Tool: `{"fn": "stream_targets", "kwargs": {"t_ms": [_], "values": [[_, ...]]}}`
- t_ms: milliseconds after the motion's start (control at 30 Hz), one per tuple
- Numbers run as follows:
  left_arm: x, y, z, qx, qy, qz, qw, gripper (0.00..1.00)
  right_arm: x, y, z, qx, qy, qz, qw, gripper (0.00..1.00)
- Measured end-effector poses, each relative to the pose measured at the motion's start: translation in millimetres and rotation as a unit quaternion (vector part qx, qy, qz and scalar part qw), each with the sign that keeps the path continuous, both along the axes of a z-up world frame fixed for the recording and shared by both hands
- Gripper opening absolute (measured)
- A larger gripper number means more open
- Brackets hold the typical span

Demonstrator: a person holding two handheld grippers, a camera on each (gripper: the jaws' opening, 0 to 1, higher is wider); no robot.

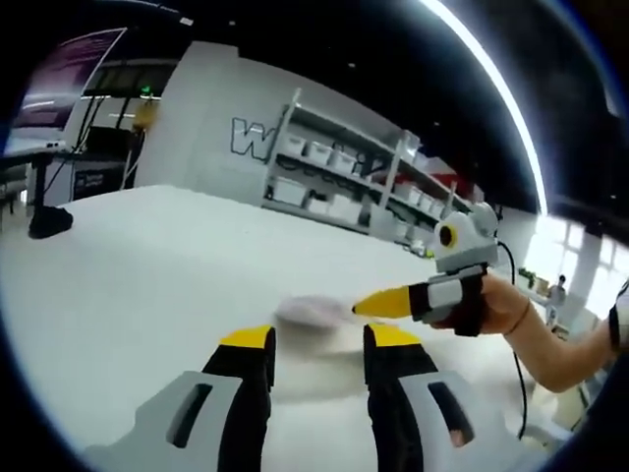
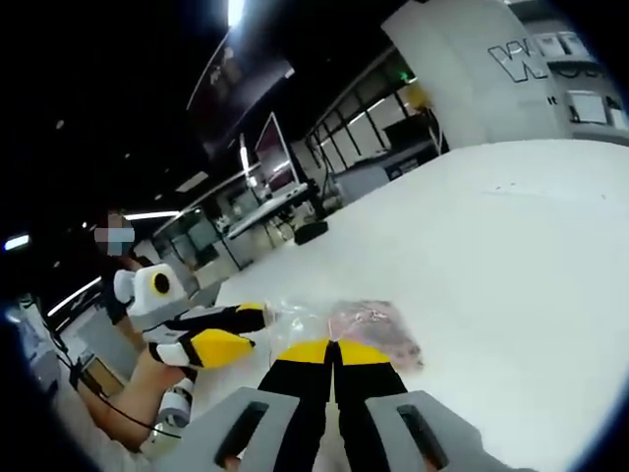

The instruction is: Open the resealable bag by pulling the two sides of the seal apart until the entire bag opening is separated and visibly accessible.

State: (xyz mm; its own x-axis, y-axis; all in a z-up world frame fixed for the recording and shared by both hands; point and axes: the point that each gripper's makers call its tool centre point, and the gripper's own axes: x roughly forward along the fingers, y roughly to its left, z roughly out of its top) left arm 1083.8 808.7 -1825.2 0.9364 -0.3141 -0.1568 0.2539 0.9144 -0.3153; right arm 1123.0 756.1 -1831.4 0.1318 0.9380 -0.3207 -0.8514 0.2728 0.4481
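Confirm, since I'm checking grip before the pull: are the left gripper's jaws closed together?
No: the left gripper has its yellow-tipped jaws standing well apart in the left gripper view.

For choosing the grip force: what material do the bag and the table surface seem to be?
The bag looks like thin clear plastic film: glossy, crinkled, with pinkish contents showing through. The table looks like a matte white surface, smooth and without glare; its exact material cannot be told.

Grey-bodied left tool [image 1: 319,346] and right tool [image 2: 333,351], black jaws, yellow tips; black wrist strap [image 1: 473,301].
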Motion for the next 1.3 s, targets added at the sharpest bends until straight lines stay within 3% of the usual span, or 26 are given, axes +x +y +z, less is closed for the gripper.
{"fn": "stream_targets", "kwargs": {"t_ms": [367,800,1300], "values": [[2.3,2.9,-4.1,0.002,0.012,0.007,0.9999,0.34,-6.1,-0.5,-0.7,-0.002,-0.001,0.005,1.0,0.0],[-0.8,-4.2,1.3,-0.004,0.007,-0.006,0.9999,0.34,-8.7,3.1,-0.2,0.0,-0.001,0.01,0.9999,0.0],[-2.9,6.0,-0.9,-0.001,0.014,0.011,0.9998,0.33,-9.4,2.9,3.1,0.002,0.0,0.008,1.0,0.0]]}}
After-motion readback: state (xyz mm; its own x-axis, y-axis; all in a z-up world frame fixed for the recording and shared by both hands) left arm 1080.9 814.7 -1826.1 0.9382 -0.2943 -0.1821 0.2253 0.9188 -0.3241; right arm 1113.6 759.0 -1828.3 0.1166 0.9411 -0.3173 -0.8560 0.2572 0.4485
